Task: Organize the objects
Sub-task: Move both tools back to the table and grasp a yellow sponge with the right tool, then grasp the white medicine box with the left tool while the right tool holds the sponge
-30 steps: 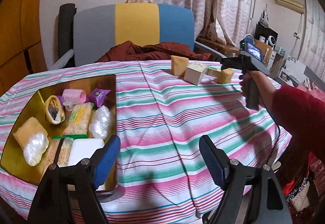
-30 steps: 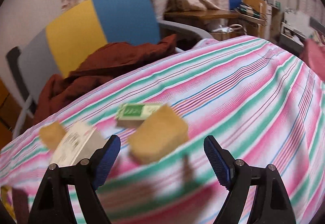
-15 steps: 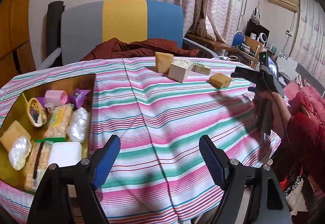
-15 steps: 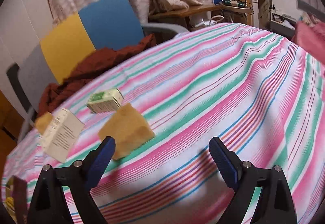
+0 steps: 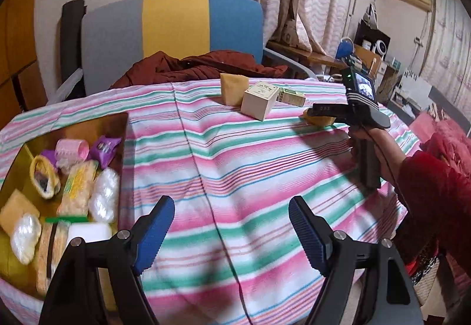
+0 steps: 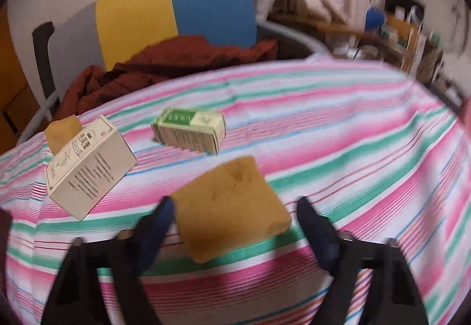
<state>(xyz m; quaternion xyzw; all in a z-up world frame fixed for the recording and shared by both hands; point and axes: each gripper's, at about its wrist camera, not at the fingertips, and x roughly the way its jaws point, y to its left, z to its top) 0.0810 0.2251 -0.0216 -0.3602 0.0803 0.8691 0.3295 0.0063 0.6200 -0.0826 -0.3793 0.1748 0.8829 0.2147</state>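
Observation:
A tan sponge [image 6: 226, 195] lies on the striped tablecloth [image 6: 338, 148] between the fingers of my right gripper [image 6: 235, 208]. Its jaws are closing; the left pad is at the sponge's edge and a gap shows at the right pad. Behind the sponge lie a green box [image 6: 190, 129], a white box [image 6: 88, 166] and a second tan sponge [image 6: 63, 129]. My left gripper [image 5: 231, 224] hovers open over the near part of the cloth with nothing between its fingers. A gold tray [image 5: 88, 127] at its left holds several wrapped items and a pink roller [image 5: 72, 148].
A chair [image 5: 176, 27] with a grey, yellow and blue back stands behind the table, with a dark red garment [image 5: 200, 65] on its seat. A person's hand in a red sleeve [image 5: 435, 177] holds the right gripper. Shelves with clutter [image 5: 371, 54] stand at the far right.
The right gripper came down and forward onto the nearest sponge, and its jaws narrowed around it. The left gripper drifted sideways a little and stayed open.

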